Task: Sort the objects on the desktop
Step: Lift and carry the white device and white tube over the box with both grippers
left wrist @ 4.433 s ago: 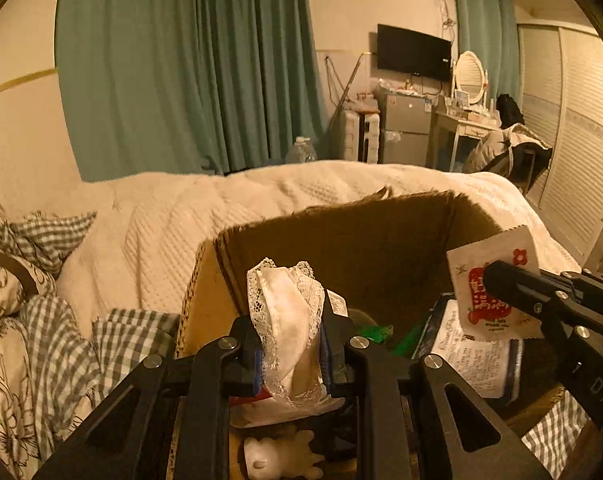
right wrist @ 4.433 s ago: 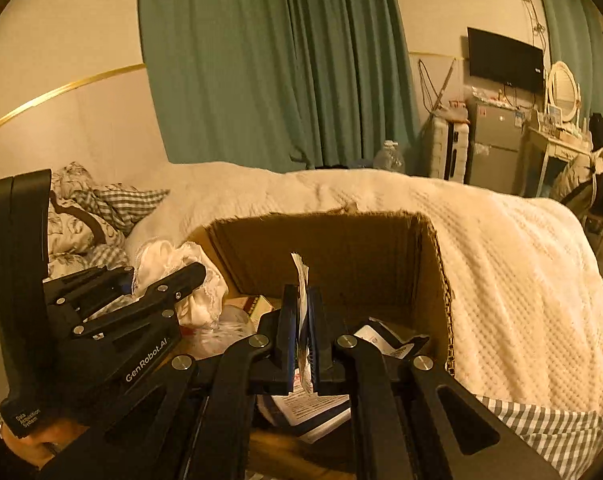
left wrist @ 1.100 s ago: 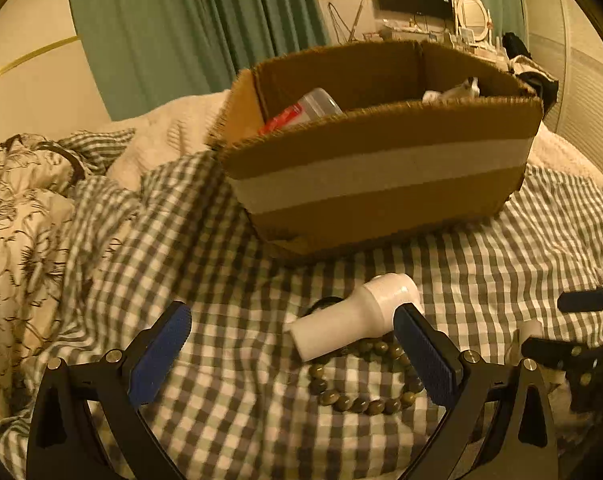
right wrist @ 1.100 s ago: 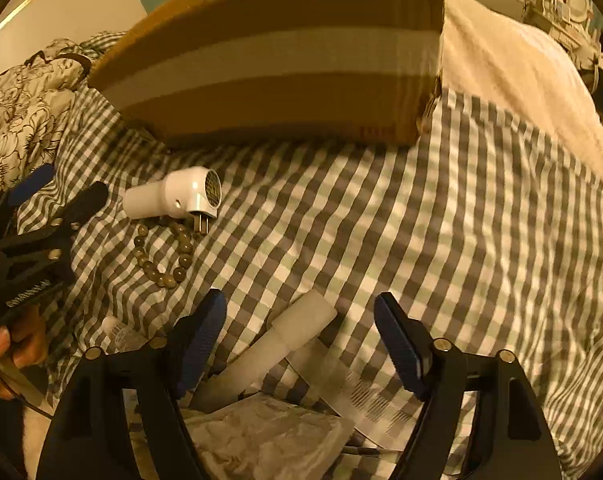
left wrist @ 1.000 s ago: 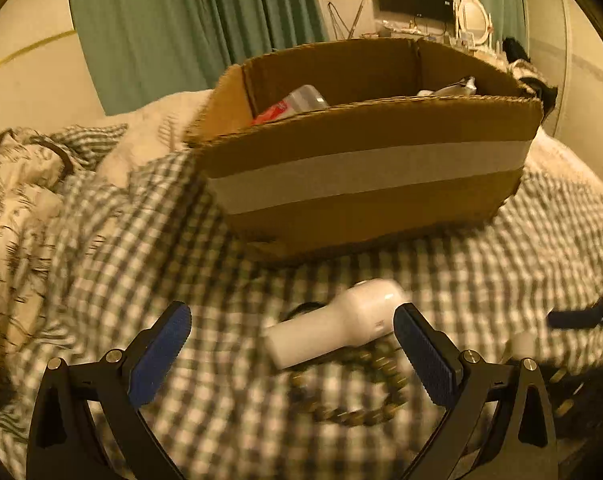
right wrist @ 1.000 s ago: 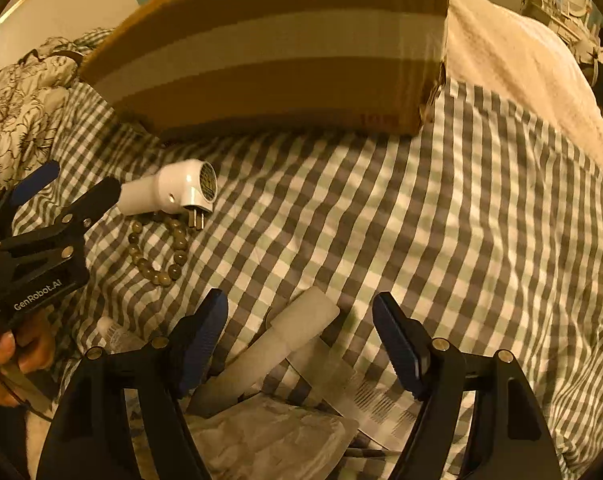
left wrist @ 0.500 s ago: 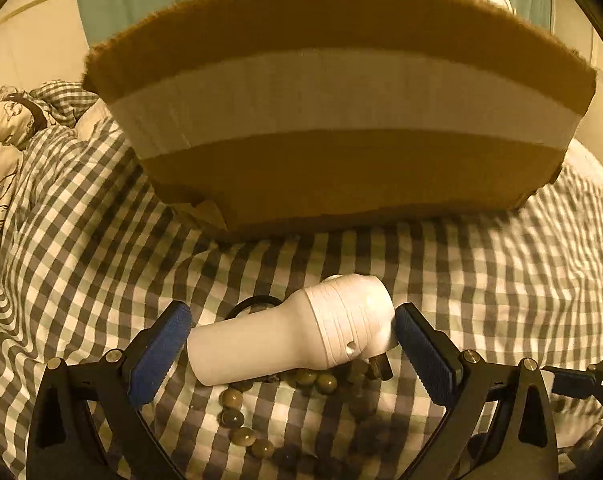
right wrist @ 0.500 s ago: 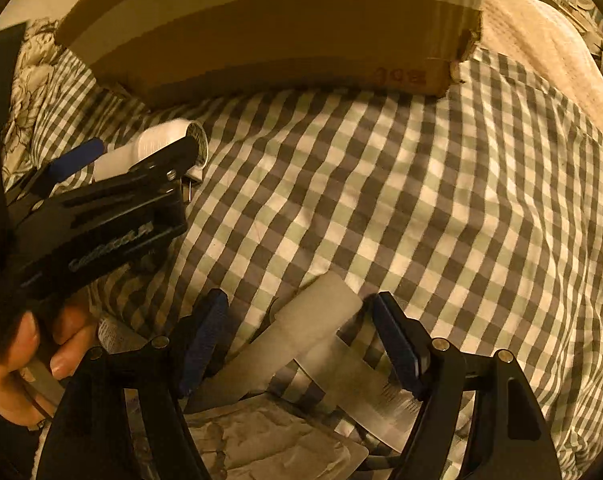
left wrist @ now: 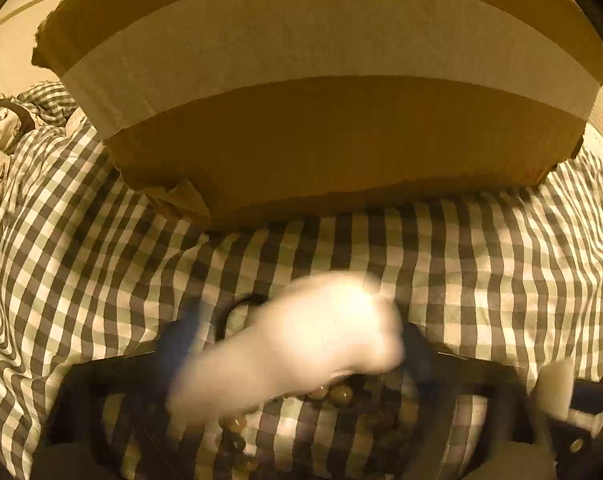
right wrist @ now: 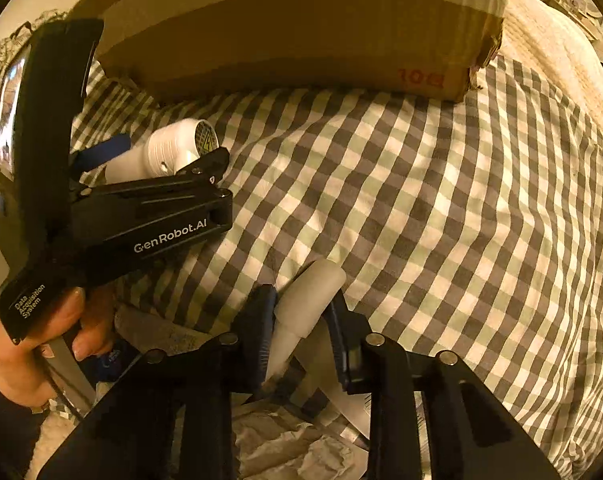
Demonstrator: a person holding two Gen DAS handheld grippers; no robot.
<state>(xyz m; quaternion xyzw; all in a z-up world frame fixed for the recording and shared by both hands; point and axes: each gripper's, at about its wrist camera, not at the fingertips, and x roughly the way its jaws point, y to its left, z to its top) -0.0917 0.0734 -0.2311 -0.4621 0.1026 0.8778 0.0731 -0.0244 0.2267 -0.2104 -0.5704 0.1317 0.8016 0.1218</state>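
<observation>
Both claws closed on items on the checked bed cover (right wrist: 441, 208), in front of the cardboard box (left wrist: 321, 92).
Left claw (right wrist: 169, 152) gripped the white plug (right wrist: 173, 152) above the beads (left wrist: 333, 394); right claw (right wrist: 301, 324) pinched the white tube (right wrist: 305, 300).

Plug adapter (right wrist: 173, 152) on bedspread (right wrist: 421, 208); box (right wrist: 301, 32) behind; tube (right wrist: 305, 304) nearer.

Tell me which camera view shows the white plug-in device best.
The right wrist view. There the white plug-in device is sharp, its round labelled end visible, lying between the fingers of the left hand-held gripper. The left wrist view shows the device only as a motion-blurred white mass above some beads.
</observation>
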